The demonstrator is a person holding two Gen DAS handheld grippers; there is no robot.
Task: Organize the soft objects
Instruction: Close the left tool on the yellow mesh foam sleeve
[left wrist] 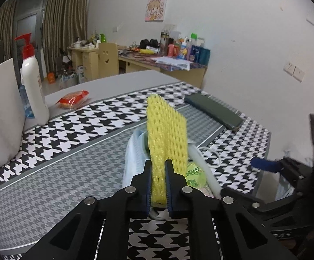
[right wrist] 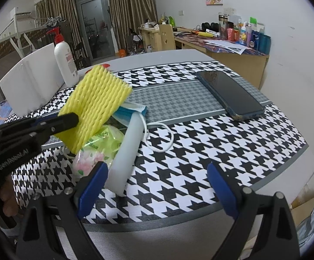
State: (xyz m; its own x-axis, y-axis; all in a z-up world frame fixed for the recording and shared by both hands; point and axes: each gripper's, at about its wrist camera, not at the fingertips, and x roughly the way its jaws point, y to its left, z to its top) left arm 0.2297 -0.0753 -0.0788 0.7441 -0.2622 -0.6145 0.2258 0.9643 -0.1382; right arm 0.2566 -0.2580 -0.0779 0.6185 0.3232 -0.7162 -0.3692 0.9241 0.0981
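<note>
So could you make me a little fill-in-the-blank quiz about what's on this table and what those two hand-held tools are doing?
1. The left tool is shut on a foam net sleeve coloured ____.
2. The right tool holds nothing; its jaws stand ____.
3. The dark smartphone lies flat on the ____-patterned table mat.
4. The white pump bottle has a pump head coloured ____.

Missing words: yellow; open; houndstooth; red
</note>
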